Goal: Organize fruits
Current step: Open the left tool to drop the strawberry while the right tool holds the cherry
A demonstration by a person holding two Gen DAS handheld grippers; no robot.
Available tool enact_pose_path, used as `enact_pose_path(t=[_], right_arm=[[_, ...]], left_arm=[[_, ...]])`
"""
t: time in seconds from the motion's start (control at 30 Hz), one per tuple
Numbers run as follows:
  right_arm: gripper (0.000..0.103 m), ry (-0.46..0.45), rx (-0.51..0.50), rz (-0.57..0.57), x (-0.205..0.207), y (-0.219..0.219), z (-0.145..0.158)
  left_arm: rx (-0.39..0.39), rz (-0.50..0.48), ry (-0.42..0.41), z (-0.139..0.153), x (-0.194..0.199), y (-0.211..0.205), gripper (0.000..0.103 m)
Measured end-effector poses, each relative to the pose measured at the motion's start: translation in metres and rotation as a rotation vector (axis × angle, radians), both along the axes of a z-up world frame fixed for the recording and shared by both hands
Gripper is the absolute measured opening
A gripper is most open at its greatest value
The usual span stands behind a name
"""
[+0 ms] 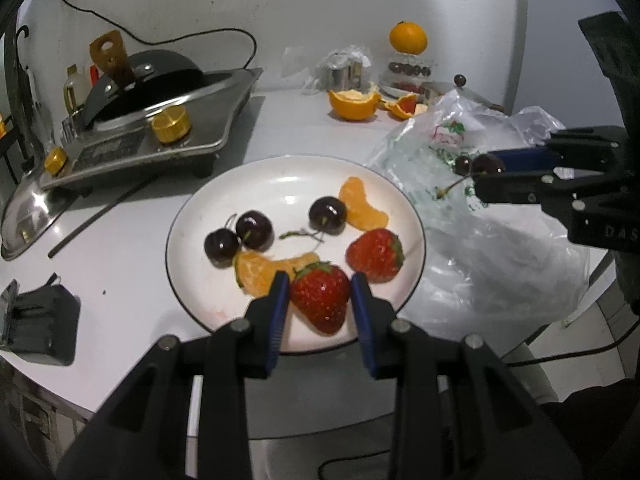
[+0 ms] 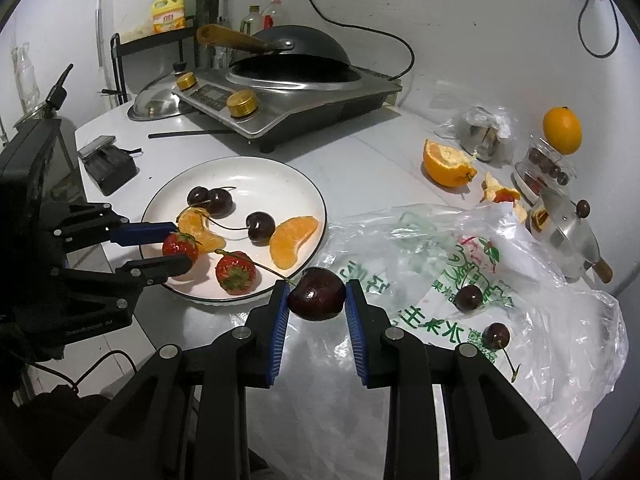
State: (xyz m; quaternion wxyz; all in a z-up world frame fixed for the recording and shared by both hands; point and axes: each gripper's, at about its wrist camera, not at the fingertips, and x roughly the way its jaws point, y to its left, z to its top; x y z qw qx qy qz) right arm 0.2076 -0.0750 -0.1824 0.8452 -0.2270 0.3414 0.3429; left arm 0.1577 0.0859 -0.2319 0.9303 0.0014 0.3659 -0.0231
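Setting: white round table (image 2: 360,136) against a pale wall, with a cooker (image 2: 288,96) at the far side.
Plate: we see the white plate (image 1: 224,208) gathering cherries, orange slices and a strawberry, so sorted fruit seems to go there.
Left gripper (image 1: 320,290): we keep its fingers narrow, pinched on a strawberry (image 1: 320,296) over the plate's near edge, probably to set it beside the other one.
Right gripper (image 2: 317,298): we keep its fingers narrow, clamped on a cherry (image 2: 317,296) by its sides, stem free, above the plastic bag (image 2: 540,280) just right of the plate.
Bag: two loose cherries lie on it, still to be sorted.

White wall (image 1: 320,8) with cable (image 2: 596,20), white table (image 1: 132,240), dim light
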Motion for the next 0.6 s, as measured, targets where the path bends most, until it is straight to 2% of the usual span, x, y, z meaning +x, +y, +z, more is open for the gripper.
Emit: enact_pose_path(t=[0.33,0.47,0.5,0.53,0.6], right_arm=[[0.03,-0.014,-0.024,0.005,-0.007,0.013,0.001],[0.03,-0.017,-0.033,0.009,-0.011,0.019,0.001],[0.03,-0.018,-0.034,0.01,-0.012,0.021,0.001],[0.03,-0.019,-0.035,0.01,-0.013,0.022,0.002],[0.03,-0.021,-0.04,0.009,-0.014,0.024,0.002]], left_arm=[[-0.044,0.015,0.006,-0.006,-0.001,0.007,0.034],[-0.054,0.025,0.002,-0.005,-0.004,0.012,0.042],[-0.057,0.028,-0.002,-0.004,-0.005,0.013,0.05],[-0.067,0.031,-0.01,-0.003,-0.007,0.015,0.053],[-0.083,0.027,-0.022,0.0,-0.009,0.017,0.053]])
